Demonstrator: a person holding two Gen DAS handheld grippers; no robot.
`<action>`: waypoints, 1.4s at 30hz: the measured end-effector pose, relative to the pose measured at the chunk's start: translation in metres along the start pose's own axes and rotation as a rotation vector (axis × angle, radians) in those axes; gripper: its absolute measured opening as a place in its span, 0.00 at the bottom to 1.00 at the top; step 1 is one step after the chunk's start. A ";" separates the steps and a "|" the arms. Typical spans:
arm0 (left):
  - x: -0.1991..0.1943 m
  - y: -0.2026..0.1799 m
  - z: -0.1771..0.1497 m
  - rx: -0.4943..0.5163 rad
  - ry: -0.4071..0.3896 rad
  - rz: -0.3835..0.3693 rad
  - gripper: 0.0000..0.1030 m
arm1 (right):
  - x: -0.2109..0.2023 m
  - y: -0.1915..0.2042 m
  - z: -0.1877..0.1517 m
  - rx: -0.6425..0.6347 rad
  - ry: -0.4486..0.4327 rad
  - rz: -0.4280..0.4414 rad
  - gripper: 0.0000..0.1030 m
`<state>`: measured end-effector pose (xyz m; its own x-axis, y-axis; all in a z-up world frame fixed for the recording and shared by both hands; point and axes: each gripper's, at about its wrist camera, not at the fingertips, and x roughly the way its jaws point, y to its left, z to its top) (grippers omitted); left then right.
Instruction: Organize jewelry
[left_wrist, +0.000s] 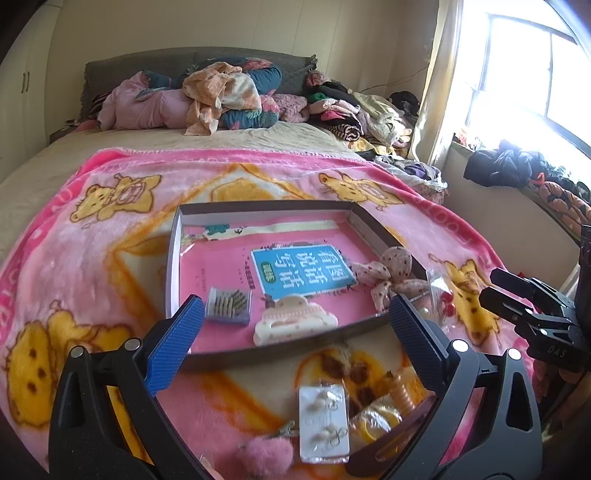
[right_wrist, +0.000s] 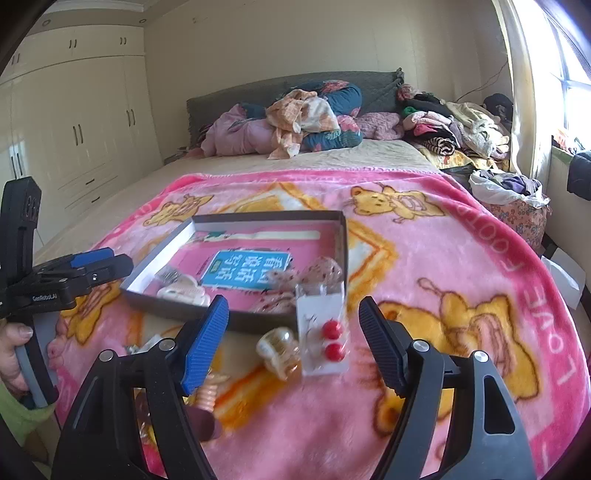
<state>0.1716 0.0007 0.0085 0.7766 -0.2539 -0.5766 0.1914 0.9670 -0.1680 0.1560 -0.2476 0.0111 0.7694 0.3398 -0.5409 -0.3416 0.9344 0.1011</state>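
A shallow cardboard box (left_wrist: 173, 258) lies on the pink blanket. In it are a pink book (left_wrist: 303, 269), a case of hairpins (left_wrist: 229, 306), a cream hair claw (left_wrist: 295, 319) and a dotted fabric bow (left_wrist: 391, 273). My left gripper (left_wrist: 295, 308) hangs open over the box's near edge with nothing in it. Below it on the blanket lie a pearl earring card (left_wrist: 323, 421), a pink pom-pom (left_wrist: 266, 456), an orange spiral tie (left_wrist: 402, 395) and a brown snap clip (left_wrist: 384, 446). My right gripper (right_wrist: 293, 306) is open above a red earring card (right_wrist: 325, 336) and an amber claw clip (right_wrist: 277, 350), touching neither.
The pink cartoon blanket (right_wrist: 461, 258) covers the near end of a bed. Piled bedding (right_wrist: 295, 118) and folded clothes (right_wrist: 443, 125) sit at the headboard. Wardrobes (right_wrist: 74, 129) line the left wall, and a window (left_wrist: 524, 74) is on the right. A hand (right_wrist: 14, 354) holds the left gripper's handle.
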 end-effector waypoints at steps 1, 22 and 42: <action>-0.002 0.000 -0.003 -0.001 0.002 0.000 0.89 | -0.001 0.001 -0.002 0.002 0.002 0.002 0.69; -0.012 0.004 -0.051 0.011 0.081 0.002 0.89 | -0.007 0.011 -0.043 0.021 0.083 0.002 0.69; -0.005 0.021 -0.089 -0.036 0.146 0.028 0.89 | 0.028 -0.010 -0.049 0.073 0.177 -0.087 0.69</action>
<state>0.1180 0.0209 -0.0634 0.6851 -0.2300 -0.6912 0.1476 0.9730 -0.1774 0.1540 -0.2529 -0.0461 0.6849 0.2396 -0.6881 -0.2331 0.9668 0.1047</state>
